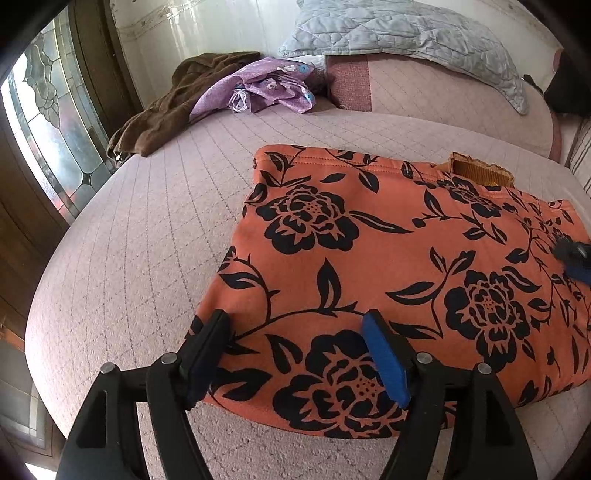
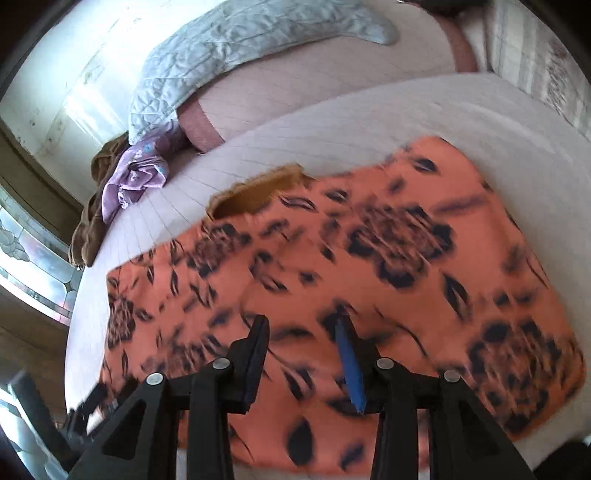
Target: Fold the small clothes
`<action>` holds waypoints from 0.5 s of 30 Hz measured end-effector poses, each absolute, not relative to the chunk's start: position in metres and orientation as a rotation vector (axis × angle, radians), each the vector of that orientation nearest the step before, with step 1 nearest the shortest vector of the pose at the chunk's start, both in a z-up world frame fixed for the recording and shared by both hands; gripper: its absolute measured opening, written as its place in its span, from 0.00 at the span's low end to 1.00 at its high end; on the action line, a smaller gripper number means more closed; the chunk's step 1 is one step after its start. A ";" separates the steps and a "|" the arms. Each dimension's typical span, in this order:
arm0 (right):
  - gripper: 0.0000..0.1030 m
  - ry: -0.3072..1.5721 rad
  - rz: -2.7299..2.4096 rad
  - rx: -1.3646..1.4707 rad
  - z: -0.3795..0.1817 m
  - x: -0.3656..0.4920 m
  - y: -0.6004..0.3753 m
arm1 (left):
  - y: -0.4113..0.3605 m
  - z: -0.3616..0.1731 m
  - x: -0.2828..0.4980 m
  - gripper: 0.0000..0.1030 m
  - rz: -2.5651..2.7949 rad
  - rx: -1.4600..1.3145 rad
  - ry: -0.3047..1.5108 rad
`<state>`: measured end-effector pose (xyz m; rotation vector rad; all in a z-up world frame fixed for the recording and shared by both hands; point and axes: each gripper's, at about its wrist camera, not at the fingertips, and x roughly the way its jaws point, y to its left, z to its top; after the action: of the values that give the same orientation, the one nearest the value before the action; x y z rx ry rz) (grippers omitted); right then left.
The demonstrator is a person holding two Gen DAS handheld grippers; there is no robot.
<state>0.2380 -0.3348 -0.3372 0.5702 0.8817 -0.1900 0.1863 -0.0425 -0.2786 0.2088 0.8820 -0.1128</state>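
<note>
An orange garment with black flowers (image 1: 388, 258) lies folded flat on the pink quilted bed (image 1: 147, 240). A mustard cloth edge (image 1: 476, 171) pokes out from under its far side. My left gripper (image 1: 299, 325) is open, its fingers straddling the garment's near left corner. My right gripper (image 2: 303, 325) is open above the garment (image 2: 369, 277), in a blurred view. Its tip also shows at the right edge of the left wrist view (image 1: 572, 254).
A brown garment (image 1: 159, 110) and a purple flowered one (image 1: 266, 88) lie bunched at the bed's far left. A grey quilted blanket (image 1: 406, 33) drapes over a pink bolster (image 1: 443, 103) at the back. A stained-glass window (image 1: 48, 129) is at the left.
</note>
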 end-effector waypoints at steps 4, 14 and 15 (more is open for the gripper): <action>0.41 0.975 -0.151 0.528 -0.355 0.292 -0.321 | -0.042 -0.280 0.186 0.75 -0.118 0.208 0.882; 0.39 0.950 -0.137 0.505 -0.344 0.280 -0.334 | -0.042 -0.281 0.189 0.77 -0.119 0.205 0.879; 0.39 0.937 -0.147 0.505 -0.340 0.268 -0.339 | -0.041 -0.282 0.189 0.77 -0.118 0.203 0.881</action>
<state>0.2681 -0.3387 -0.3401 0.5050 0.9366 -0.1469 0.1892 -0.0412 -0.2816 0.2034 0.8811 -0.1179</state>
